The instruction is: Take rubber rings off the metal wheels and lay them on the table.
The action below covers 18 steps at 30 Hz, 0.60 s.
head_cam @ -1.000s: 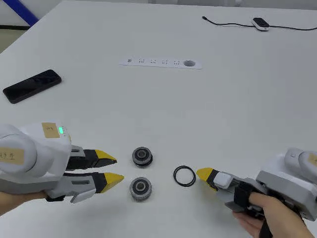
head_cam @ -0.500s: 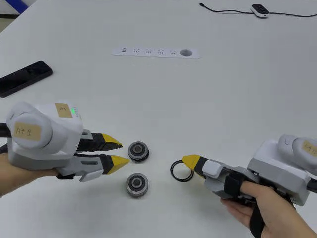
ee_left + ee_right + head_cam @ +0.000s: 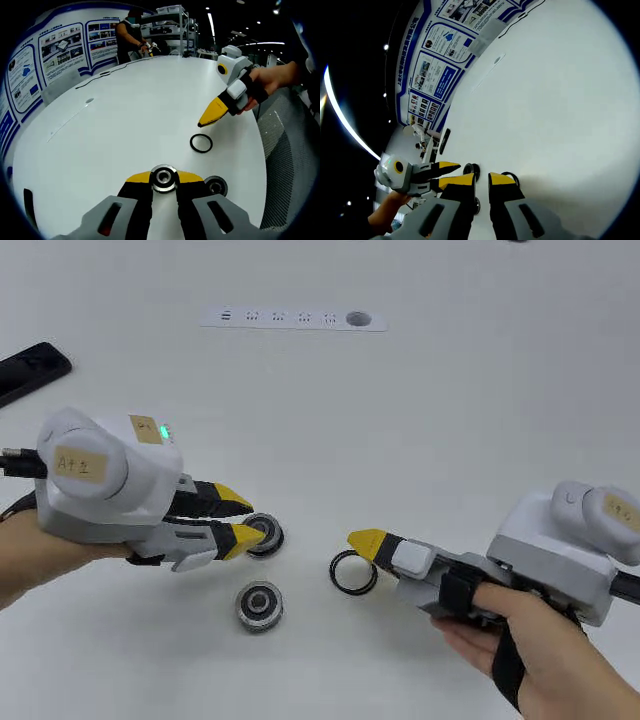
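Now, left tongs (image 3: 246, 519): parted, with the yellow tips straddling the farther wheel (image 3: 264, 535) at its rim. I cannot tell whether the pads are pressing on it.
Right tongs (image 3: 366, 541): a narrow gap between the tips and nothing held. The tip hangs just beside the loose ring (image 3: 353, 572).
Loose ring: flat on the bench (image 3: 450, 420), between the two tongs and apart from both wheels (one ring off, by the look of it).
Second wheel (image 3: 260, 605): flat on the bench near the first, on the person's side, with neither tongs on it. Its dark outer band (image 3: 241, 606) looks like the rubber to be removed.
Handling, wheel: metal, so probably stiff and dense for its size. On this smooth top it may skid if pushed from one side. Clamping across the rim from both sides seems best, leaving part of the band free.
Handling, rubber: thin, soft, stretchy and very light, and it likely hugs the rim. Pinch it at the outer edge and peel it over one side.
Room: wide bare bench beyond the wheels. The power strip (image 3: 290, 318) and phone (image 3: 30, 368) are well apart.
Edge: in the left gripper view the bench's edge curves past near the second wheel, so a flicked ring could go over.
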### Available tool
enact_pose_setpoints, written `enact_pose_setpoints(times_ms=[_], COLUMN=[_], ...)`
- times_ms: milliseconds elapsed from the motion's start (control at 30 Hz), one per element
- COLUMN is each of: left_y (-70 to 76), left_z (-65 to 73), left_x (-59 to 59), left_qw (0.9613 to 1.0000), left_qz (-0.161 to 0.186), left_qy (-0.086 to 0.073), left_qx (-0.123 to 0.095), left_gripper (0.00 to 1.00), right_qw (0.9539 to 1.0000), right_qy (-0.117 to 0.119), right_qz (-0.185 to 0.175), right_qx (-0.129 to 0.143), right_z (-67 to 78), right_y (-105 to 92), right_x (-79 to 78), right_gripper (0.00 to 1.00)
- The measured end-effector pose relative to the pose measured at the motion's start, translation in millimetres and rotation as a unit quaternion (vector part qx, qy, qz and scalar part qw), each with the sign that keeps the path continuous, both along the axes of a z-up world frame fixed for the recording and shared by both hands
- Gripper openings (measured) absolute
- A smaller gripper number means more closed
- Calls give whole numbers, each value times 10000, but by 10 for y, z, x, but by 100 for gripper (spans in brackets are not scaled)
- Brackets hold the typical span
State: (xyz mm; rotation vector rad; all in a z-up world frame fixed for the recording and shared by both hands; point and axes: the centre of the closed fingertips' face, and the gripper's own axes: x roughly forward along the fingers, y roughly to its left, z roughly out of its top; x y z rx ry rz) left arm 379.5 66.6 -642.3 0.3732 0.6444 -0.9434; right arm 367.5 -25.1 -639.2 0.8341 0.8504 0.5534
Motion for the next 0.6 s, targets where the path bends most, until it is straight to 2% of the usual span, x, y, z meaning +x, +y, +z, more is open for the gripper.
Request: enact_pose_setpoints(times_ms=[133,233,600], left_y=[-30,-21,18], left_z=[-46,-90,-113], left_x=[7,14,18], left_qw=[10000,9999,9999], left_qz=[-47,-76,27], left_qy=[41,45,152], left_qx=[12,133,-5], left_gripper=[18,18,16], right_qw=[10000,9999,9997], right_qy=[4,-52,-62], right_qz=[4,89,252], right_qx=[26,-95,47], right_z=[15,12,53], right_y=[25,56,192], right_x=[9,7,14], right_gripper=[11,11,12])
